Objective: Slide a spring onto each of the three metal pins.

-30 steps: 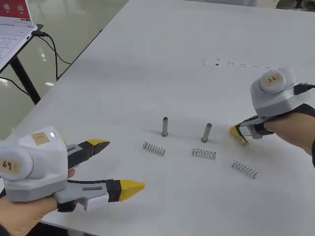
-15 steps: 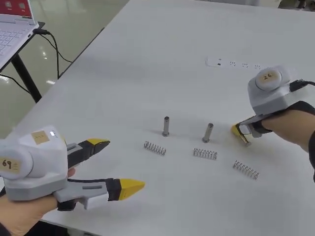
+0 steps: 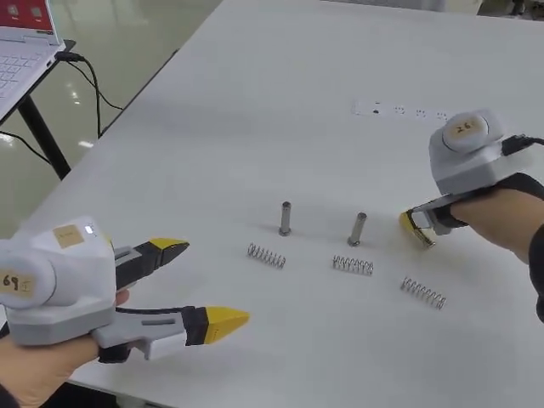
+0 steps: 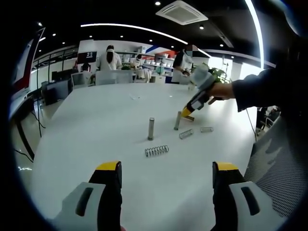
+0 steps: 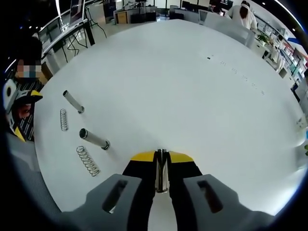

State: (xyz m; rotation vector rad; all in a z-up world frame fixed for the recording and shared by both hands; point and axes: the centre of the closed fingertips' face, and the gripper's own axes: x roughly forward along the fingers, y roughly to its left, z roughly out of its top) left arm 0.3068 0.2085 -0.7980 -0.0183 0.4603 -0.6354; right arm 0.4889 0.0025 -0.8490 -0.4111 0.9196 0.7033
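Surface stock, left to right

Left edge of the surface [image 3: 255, 127] runs diagonally just past the left tongs [image 3: 212, 283], jaws wide apart; broad bare room at the back up to the power strip [image 3: 399, 110]. Since a second ago: left pin [image 3: 285, 218], middle pin [image 3: 358, 229] unmoved; right tongs [image 3: 416, 228] barely shifted. Both pins: grey, upright, apart. Coils lying flat in front: left spring [image 3: 266, 255], middle spring [image 3: 352, 265], right spring [image 3: 422, 292]. Held item: third pin [image 5: 161, 171], clamped in the right tongs.

Right gripper [image 5: 162, 158] jaws pinch metal pin [image 5: 161, 180] tight. White surface [image 5: 183, 86] ahead. On left: far pin [image 5: 73, 101], near pin [image 5: 94, 139], both standing. First spring [image 5: 63, 119], second spring [image 5: 88, 160] lie beside them.
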